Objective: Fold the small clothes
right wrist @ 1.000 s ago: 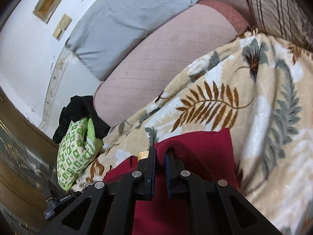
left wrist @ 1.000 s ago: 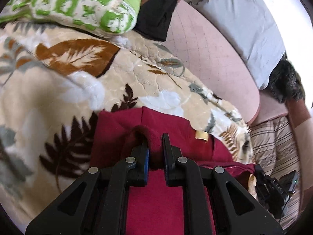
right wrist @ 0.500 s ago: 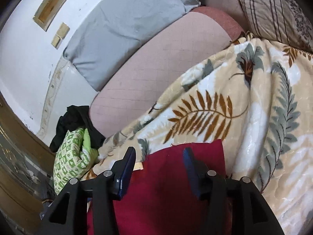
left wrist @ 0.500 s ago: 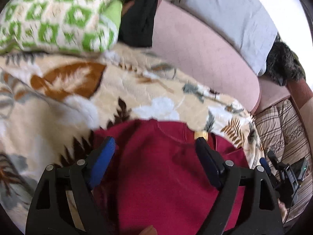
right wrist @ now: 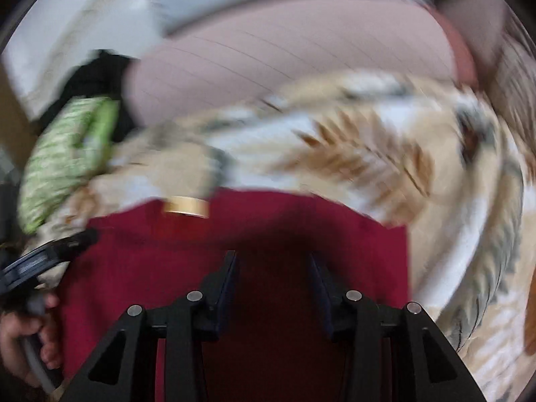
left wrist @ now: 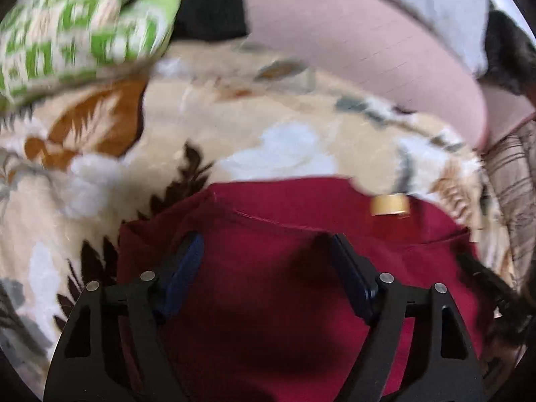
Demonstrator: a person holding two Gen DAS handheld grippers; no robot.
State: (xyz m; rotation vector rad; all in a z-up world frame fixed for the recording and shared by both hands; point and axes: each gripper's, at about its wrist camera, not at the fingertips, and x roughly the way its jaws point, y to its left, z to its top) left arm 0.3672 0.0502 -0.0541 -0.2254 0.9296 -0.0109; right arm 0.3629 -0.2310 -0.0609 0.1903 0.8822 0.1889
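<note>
A dark red garment lies flat on a leaf-patterned blanket, with a small tan label near its far edge. My left gripper is open just above the garment, holding nothing. In the right wrist view the same garment and label show. My right gripper is open over it and empty. The left gripper and the hand holding it show at the left edge of that view. Both views are motion-blurred.
A green-and-white patterned pillow and a black cloth lie at the far left. A pink bolster cushion and a grey pillow run along the back. A striped cushion sits at the right.
Both grippers were shut on the red garment's far edge one second ago. They have opened, let the garment drop flat, and are drawing back toward me.
</note>
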